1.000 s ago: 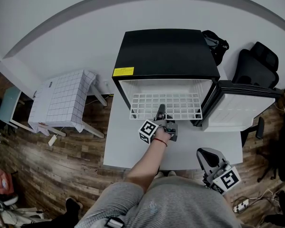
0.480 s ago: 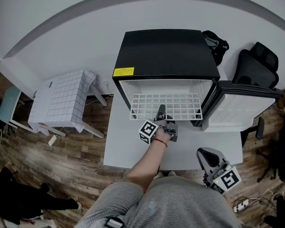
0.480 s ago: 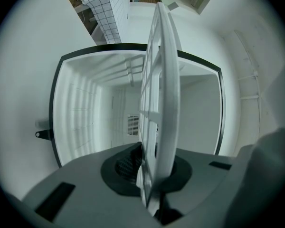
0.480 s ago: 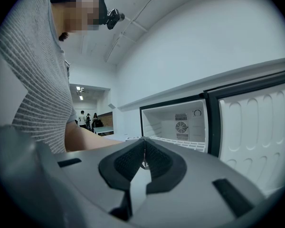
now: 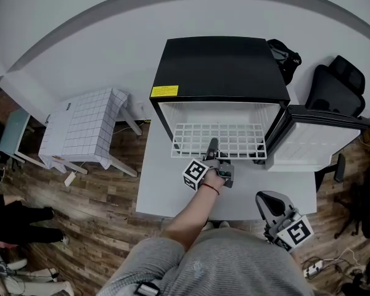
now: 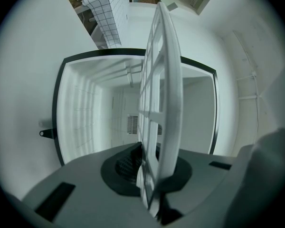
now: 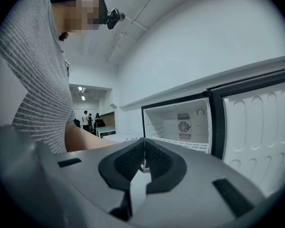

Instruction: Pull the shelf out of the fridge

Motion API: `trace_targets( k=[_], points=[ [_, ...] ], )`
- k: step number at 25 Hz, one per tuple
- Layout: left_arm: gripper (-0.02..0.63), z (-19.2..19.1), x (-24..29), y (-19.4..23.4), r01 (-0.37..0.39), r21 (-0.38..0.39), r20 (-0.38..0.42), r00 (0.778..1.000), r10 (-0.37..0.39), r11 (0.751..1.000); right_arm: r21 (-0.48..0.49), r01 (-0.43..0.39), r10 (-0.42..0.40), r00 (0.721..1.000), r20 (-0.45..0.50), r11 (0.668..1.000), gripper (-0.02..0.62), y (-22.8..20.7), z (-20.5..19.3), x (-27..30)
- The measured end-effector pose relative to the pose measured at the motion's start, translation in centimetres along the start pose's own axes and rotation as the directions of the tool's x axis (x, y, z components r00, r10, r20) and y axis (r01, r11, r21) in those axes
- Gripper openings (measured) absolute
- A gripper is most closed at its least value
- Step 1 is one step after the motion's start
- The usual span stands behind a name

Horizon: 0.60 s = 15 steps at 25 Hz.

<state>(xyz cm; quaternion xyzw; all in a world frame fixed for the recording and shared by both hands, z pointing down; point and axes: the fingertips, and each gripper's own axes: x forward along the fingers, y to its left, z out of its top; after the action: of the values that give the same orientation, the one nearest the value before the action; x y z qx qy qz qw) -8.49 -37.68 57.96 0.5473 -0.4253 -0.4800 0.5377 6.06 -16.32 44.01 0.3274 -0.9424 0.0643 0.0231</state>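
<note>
A black mini fridge (image 5: 225,66) stands on a white table (image 5: 163,190) with its door (image 5: 308,143) swung open to the right. Its white wire shelf (image 5: 234,137) sticks partway out of the cavity. My left gripper (image 5: 212,145) is shut on the middle of the shelf's front edge. In the left gripper view the shelf (image 6: 161,80) runs edge-on between the jaws of the left gripper (image 6: 149,175) into the fridge interior (image 6: 95,113). My right gripper (image 5: 265,201) hovers near the table's front right, shut and empty, its pads (image 7: 156,161) touching; it faces the fridge (image 7: 180,122).
A small table under a checked cloth (image 5: 80,131) stands left of the fridge. A black office chair (image 5: 333,88) and a black bag (image 5: 283,54) sit to the right behind the door. A person's legs (image 5: 18,217) show on the wooden floor at far left.
The left gripper and the shelf's front edge have come very slightly nearer to me. The right gripper has stayed put. A person on the floor at the left has moved.
</note>
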Motion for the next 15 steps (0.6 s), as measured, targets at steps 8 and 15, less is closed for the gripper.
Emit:
trace_targets(
  k=[8,15],
  points=[
    [0.035,-0.09,-0.48,0.06,-0.002,0.000,0.005,1.000,0.002,1.000,0.001,-0.009,0.009,1.000,0.001,1.000,0.014,0.02,-0.21,0.33],
    [0.035,-0.29,-0.97,-0.21,-0.004,0.000,0.005,1.000,0.004,1.000,0.000,-0.003,0.003,1.000,0.002,1.000,0.014,-0.15,-0.14,0.13]
  ],
)
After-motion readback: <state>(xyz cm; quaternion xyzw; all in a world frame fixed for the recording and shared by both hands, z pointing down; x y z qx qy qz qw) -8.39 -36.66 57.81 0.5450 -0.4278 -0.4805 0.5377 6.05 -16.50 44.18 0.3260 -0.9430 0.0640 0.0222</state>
